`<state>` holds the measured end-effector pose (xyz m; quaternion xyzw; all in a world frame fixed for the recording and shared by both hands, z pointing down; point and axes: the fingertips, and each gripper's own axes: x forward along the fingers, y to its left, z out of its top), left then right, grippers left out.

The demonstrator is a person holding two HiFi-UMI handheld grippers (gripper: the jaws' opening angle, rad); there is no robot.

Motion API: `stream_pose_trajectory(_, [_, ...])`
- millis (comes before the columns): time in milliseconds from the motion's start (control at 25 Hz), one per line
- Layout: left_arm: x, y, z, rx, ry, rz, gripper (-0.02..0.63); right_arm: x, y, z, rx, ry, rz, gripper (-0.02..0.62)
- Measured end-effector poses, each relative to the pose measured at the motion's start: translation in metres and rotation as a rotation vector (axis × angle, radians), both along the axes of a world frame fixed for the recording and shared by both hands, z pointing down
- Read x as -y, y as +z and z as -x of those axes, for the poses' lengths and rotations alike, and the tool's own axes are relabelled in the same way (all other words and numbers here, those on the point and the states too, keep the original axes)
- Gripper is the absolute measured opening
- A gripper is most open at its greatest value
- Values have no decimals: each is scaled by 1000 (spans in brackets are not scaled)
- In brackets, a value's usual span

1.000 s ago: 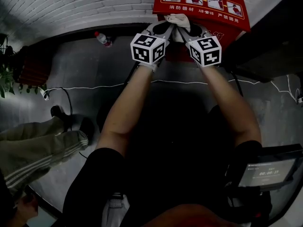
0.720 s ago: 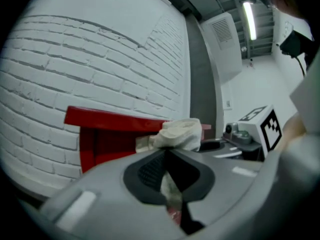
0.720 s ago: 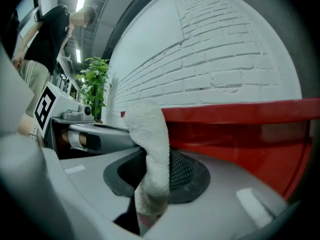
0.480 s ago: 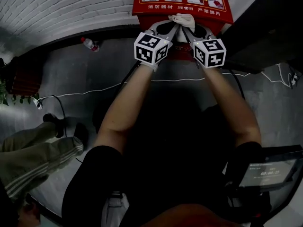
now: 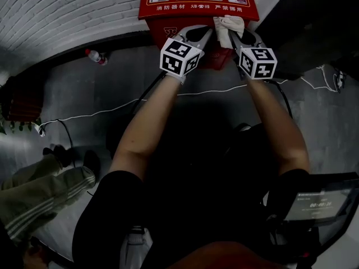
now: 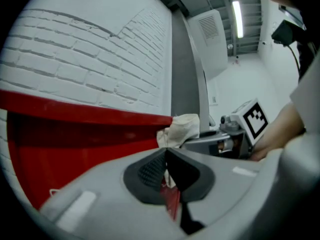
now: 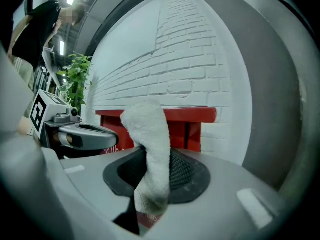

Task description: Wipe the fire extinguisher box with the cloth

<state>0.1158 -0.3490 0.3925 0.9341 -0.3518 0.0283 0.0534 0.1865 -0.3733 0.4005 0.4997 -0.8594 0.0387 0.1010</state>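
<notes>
Right gripper (image 5: 242,33) pinches cloth (image 5: 229,23), 1 o'clock, at fire extinguisher box (image 5: 168,22) edge; may slip under rubbing. Left gripper (image 5: 203,32) closed, empty.

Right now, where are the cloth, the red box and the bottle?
cloth (image 7: 150,144), right gripper view, on the strip clamped between the jaws.
box (image 5: 197,13), head view, on the front part of its lid.
bottle (image 5: 96,57), head view, on its body, lying on the floor.

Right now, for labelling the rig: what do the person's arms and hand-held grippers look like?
Left hand-held gripper and right hand-held gripper are light grey, with black textured pads; each carries a white cube with black square markers. Forearms bare, no sleeves.
</notes>
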Motion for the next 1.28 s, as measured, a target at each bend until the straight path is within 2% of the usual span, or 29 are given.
stream_pose_trajectory(360, [-9,-3,-1,8,7,-7,3,-2,0,-58,-14,124,6,110])
stream_pose_trajectory(560, [-14,-7,20,-12,-14,-3,3,-11,0,-61,47,163,7,107])
stream_pose_trajectory(720, [-17,-6,50,-39,-50,4,3,-26,-9,-22,140,122,-22,107])
stream_pose_trajectory(960, [-24,-3,104,-77,-120,1,3,-53,-21,70,156,-67,-104,107])
stream_pose_trajectory(1280, [-37,10,159,-52,-187,11,3,-67,1,165,182,-272,-65,107])
